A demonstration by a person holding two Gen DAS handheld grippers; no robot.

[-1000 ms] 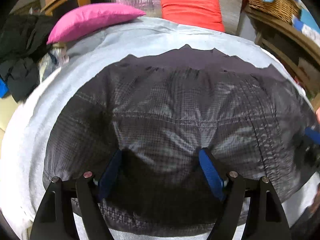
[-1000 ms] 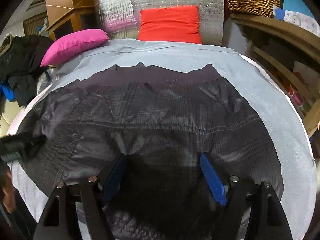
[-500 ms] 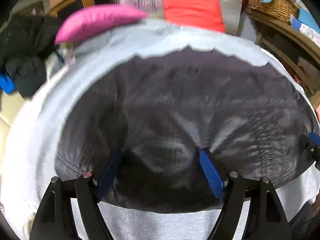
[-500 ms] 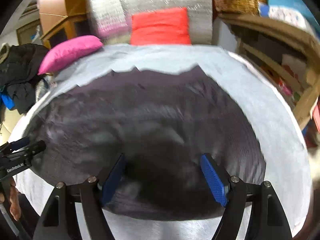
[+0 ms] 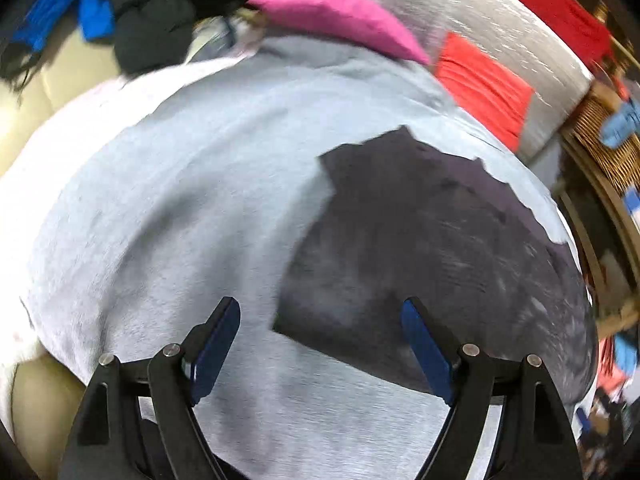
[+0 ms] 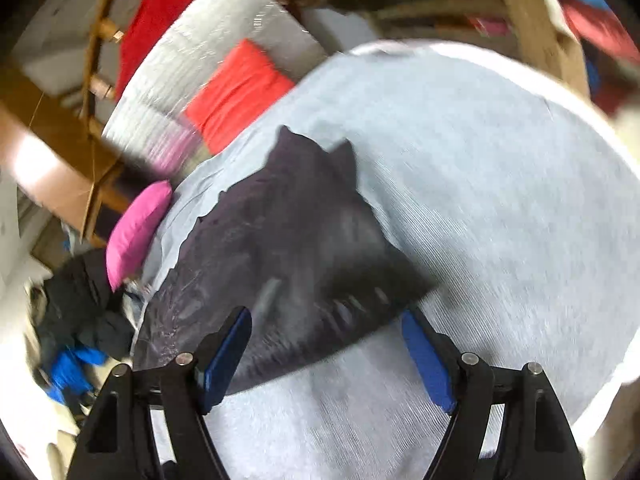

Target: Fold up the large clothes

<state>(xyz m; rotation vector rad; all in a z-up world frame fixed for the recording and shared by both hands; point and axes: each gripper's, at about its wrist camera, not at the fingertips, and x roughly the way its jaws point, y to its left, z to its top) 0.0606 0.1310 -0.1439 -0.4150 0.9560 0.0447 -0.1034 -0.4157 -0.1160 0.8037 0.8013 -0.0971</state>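
Hovering over the grey sheet [image 5: 168,208], the left gripper [image 5: 320,344] has its blue pads [image 5: 218,344] spread wide with nothing between them; bare sheet fills most of the gap, and the near corner of the dark garment [image 5: 432,264] pokes in from 2 o'clock, its edge passing just inside the right pad. The garment lies flat on the sheet toward 1 o'clock in this view, blurred, with a jagged far edge. Beyond it, at 12 o'clock, a pink pillow [image 5: 332,12] sits on the sheet's far side, a red cushion [image 5: 484,88] leans against a silvery mat [image 5: 500,32] at 1 o'clock, and dark clothes [image 5: 160,28] are heaped at 11 o'clock. The right gripper [image 6: 326,350] is likewise spread and empty, with its pads [image 6: 426,360] apart above the sheet [image 6: 500,208]; the garment [image 6: 288,248] reaches in from 11 o'clock, its lower edge crossing between the pads, though contact cannot be judged through the blur. Farther off in this view, the pink pillow [image 6: 138,228] lies at 9 o'clock, the red cushion [image 6: 236,92] at 11 o'clock, and the clothes heap [image 6: 80,304] past the sheet's edge at 9 o'clock.
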